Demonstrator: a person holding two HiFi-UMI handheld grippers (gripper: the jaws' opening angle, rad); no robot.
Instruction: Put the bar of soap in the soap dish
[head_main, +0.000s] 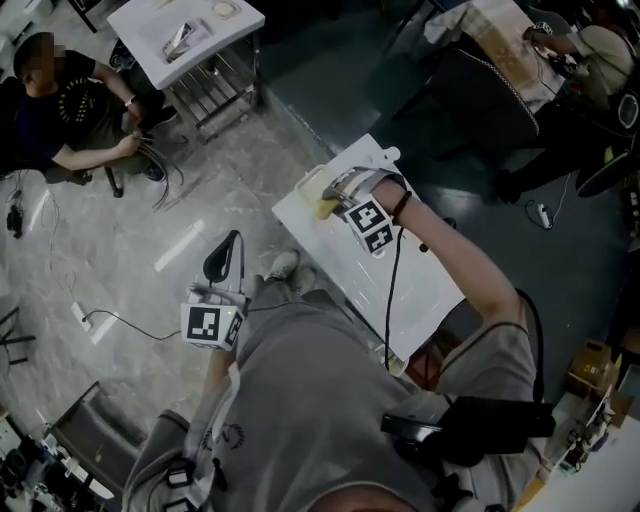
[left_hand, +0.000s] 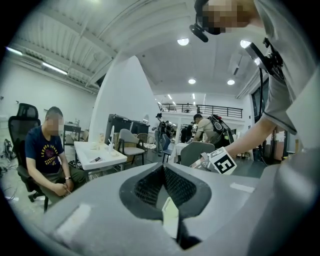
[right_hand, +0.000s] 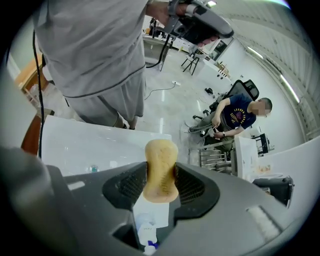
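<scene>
The bar of soap (right_hand: 160, 170) is yellow-tan and waisted. My right gripper (right_hand: 160, 175) is shut on its narrow middle, the soap standing up between the black pads. In the head view that gripper (head_main: 330, 200) points steeply down over the far left corner of the white table (head_main: 420, 290), with the soap (head_main: 324, 208) showing as a pale yellow patch at its tip. My left gripper (head_main: 225, 248) is off the table, over the floor to the left. Its jaws (left_hand: 163, 172) meet with nothing between them. I cannot pick out the soap dish for certain.
A person sits on a chair (head_main: 60, 110) at the far left, beside a second white table (head_main: 185, 35) with small items. A cable and plug (head_main: 85, 318) lie on the shiny floor. More people and chairs (left_hand: 200, 132) are in the background.
</scene>
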